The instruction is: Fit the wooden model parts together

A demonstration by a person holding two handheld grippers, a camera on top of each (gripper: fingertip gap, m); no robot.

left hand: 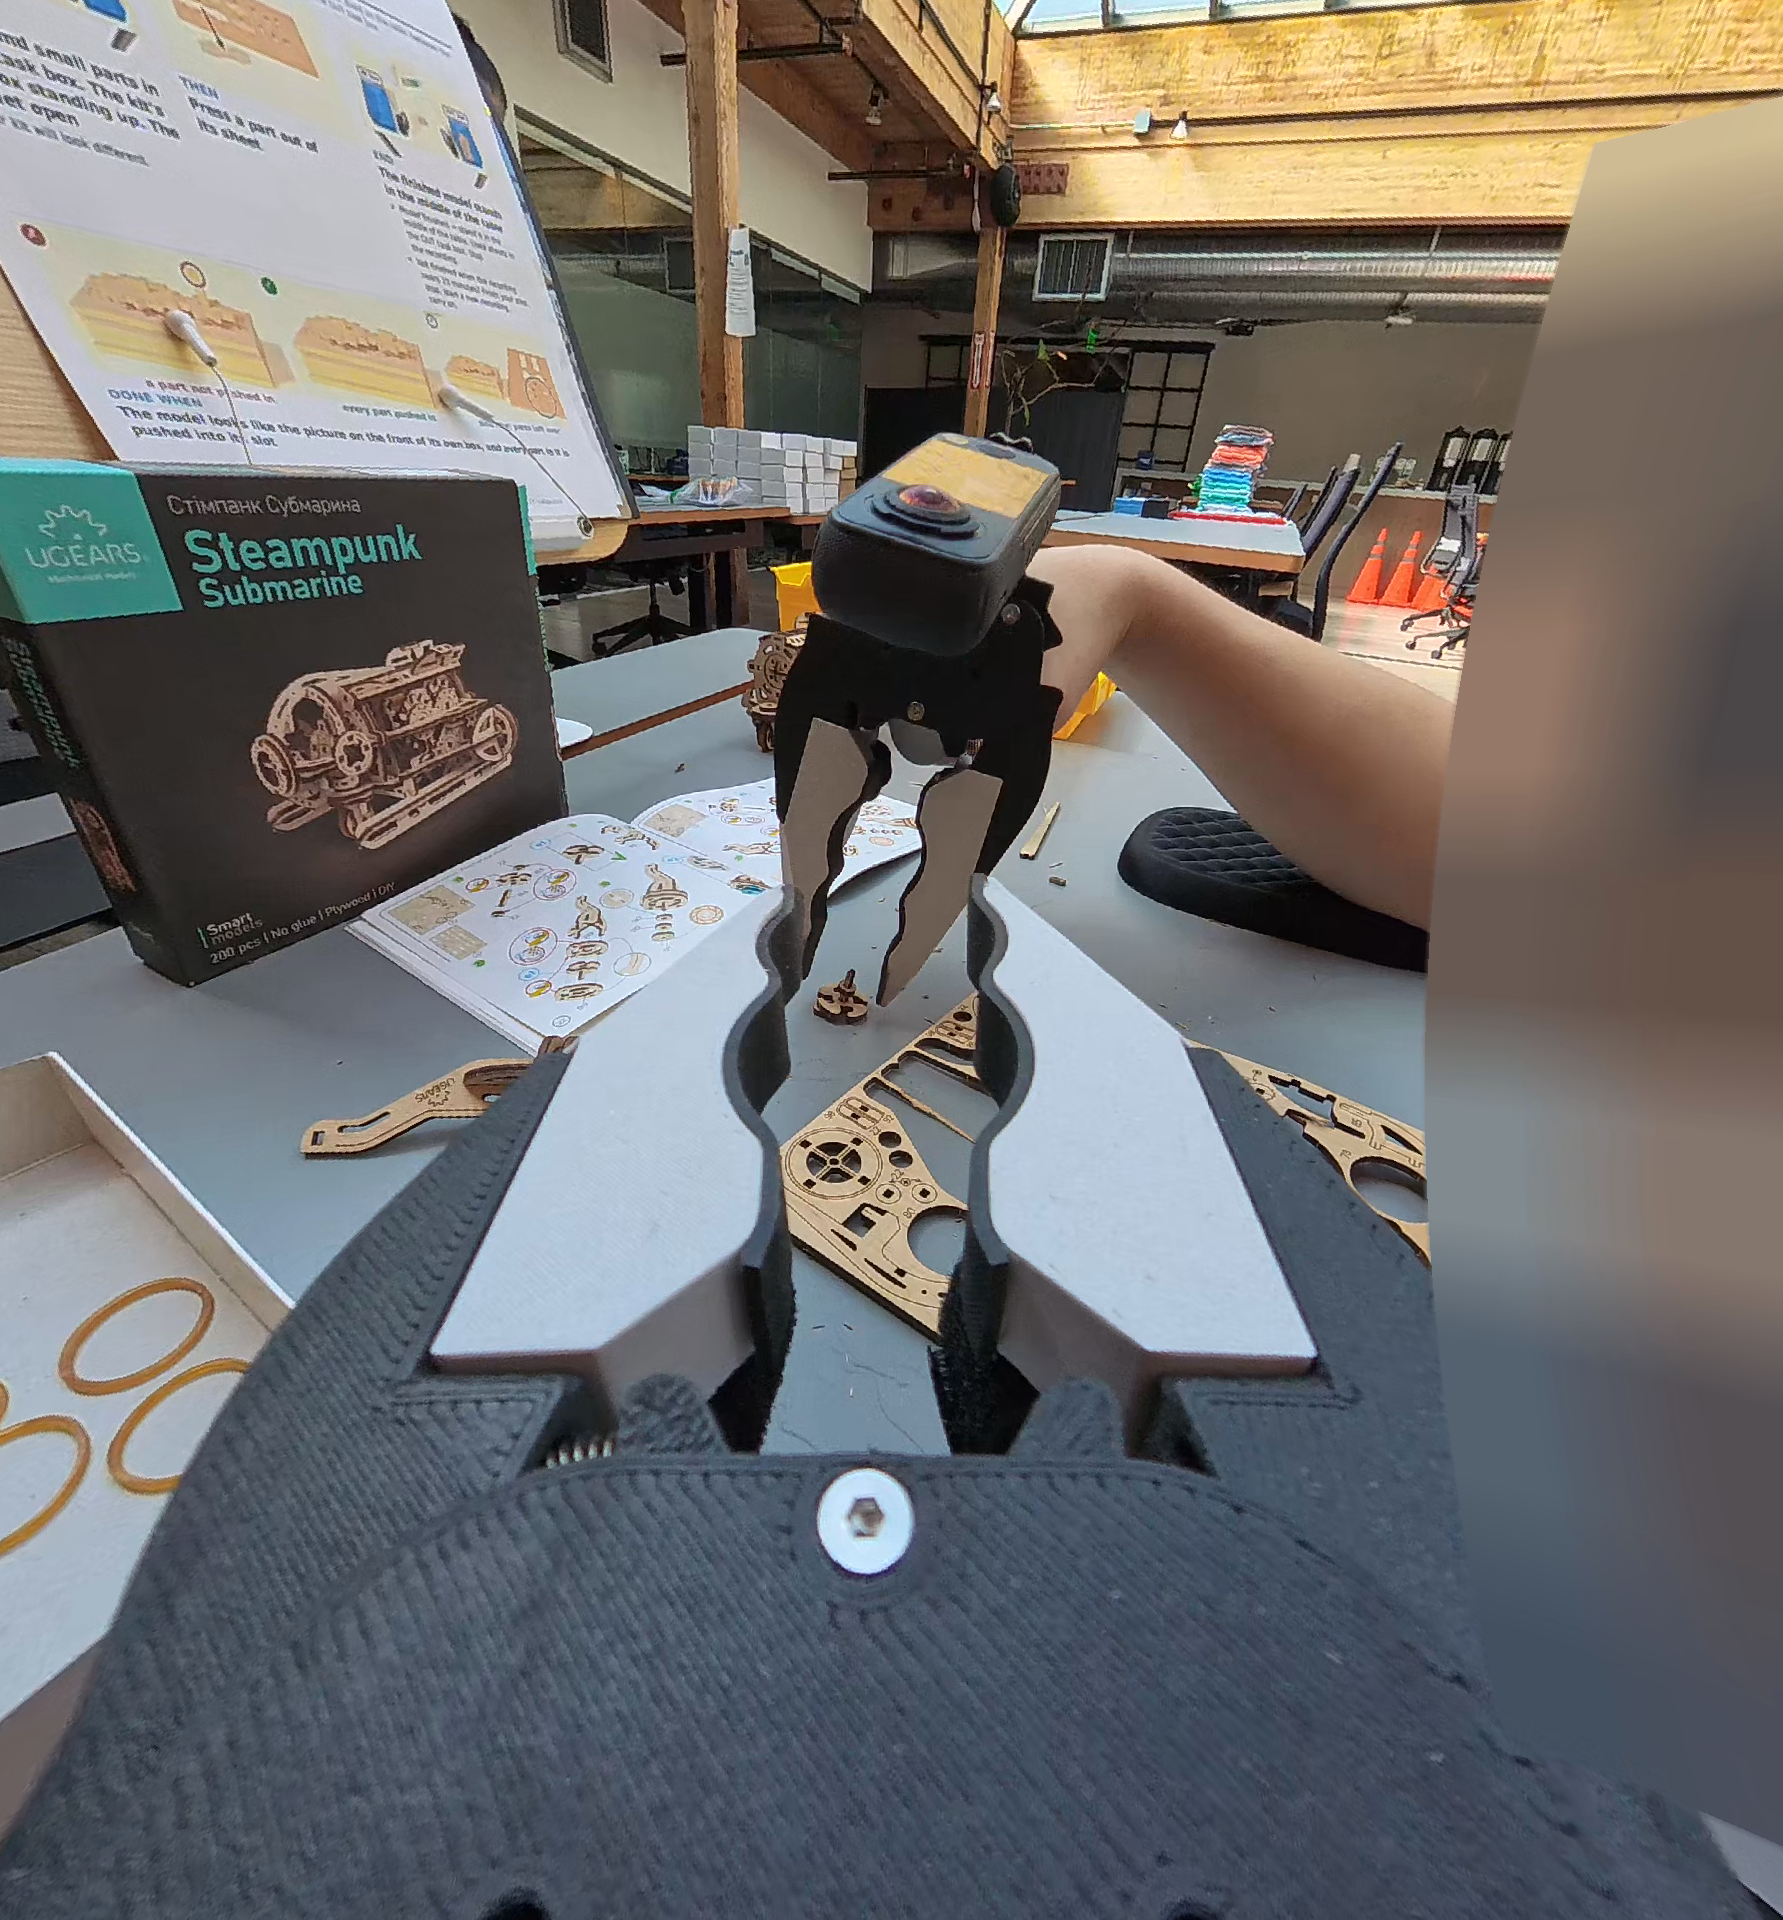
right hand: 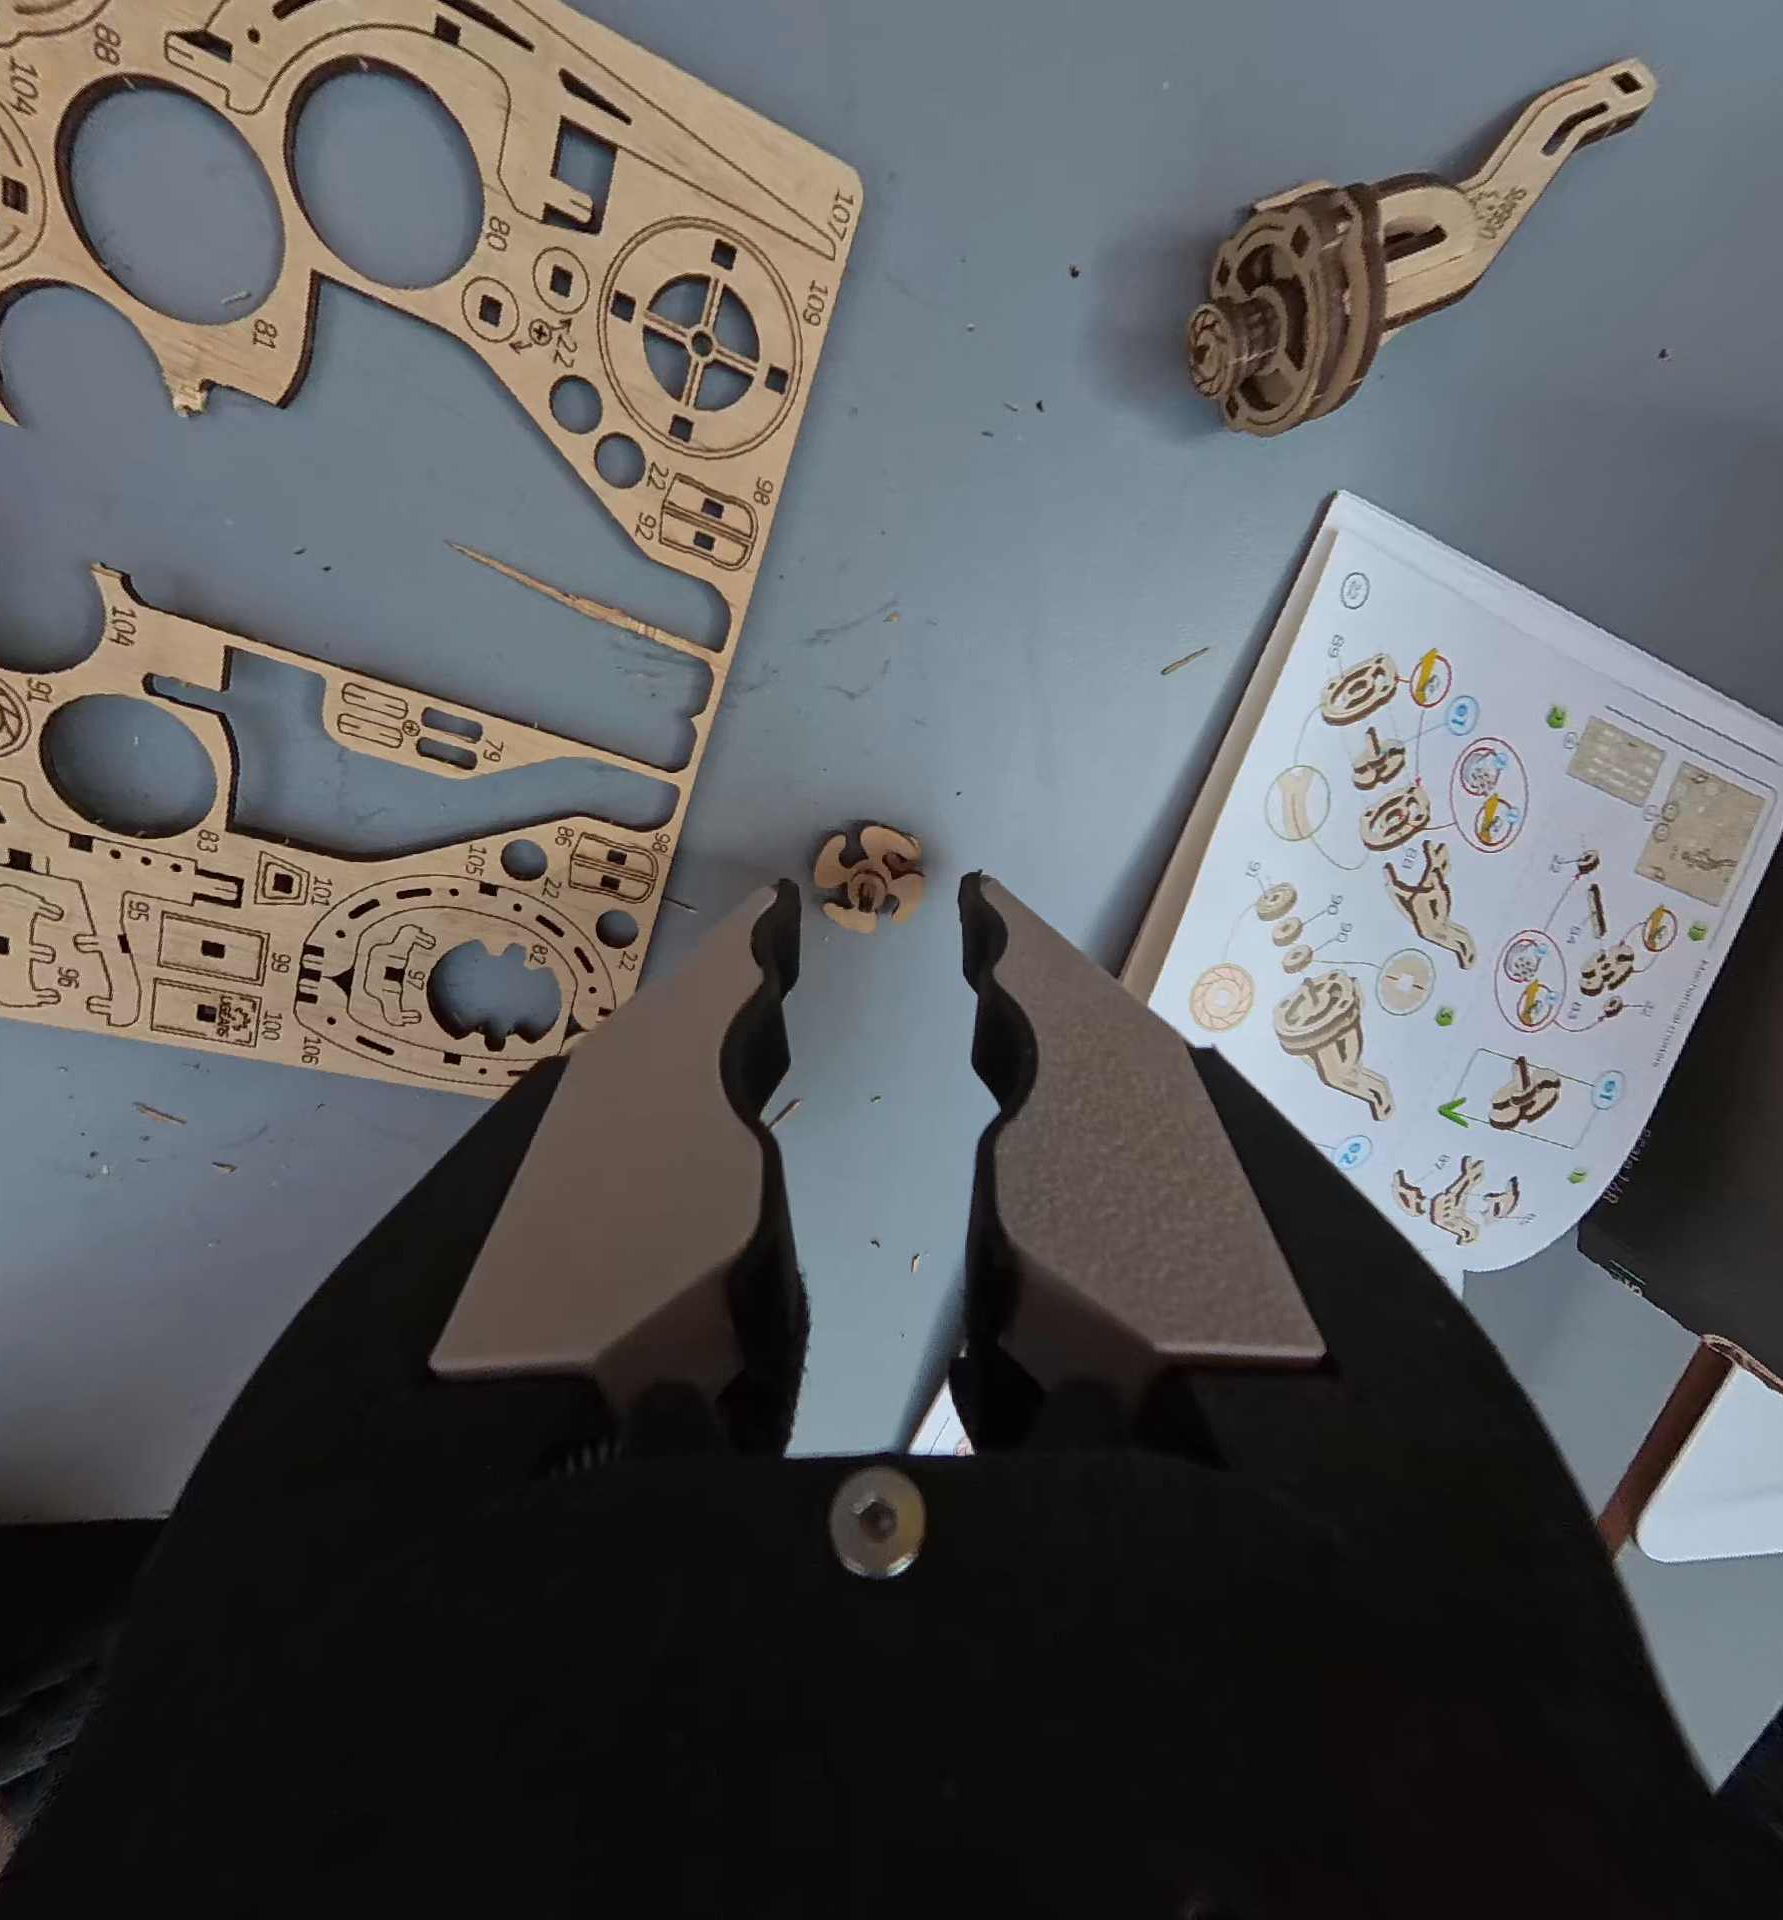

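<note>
Right claw (right hand: pixel 876 883) pointing straight down, fingers apart; left claw (left hand: pixel 879 914) level, fingers apart.

There were two grippers, the left gripper (left hand: pixel 876 914) and the right gripper (right hand: pixel 879 899), each with two fingers standing apart. Just ahead of the right gripper's tips lay one small propeller-shaped wooden part (right hand: pixel 869 876). To the left of that claw there was one plywood sheet (right hand: pixel 367 540) with many cut-out holes. Far ahead and to its right lay one assembled wooden piece (right hand: pixel 1386 270), and on the right one open booklet (right hand: pixel 1469 894). Left of the left claw stood one kit box (left hand: pixel 263 707) and one white tray (left hand: pixel 56 1247), holding at least five rubber bands (left hand: pixel 139 1335).
</note>
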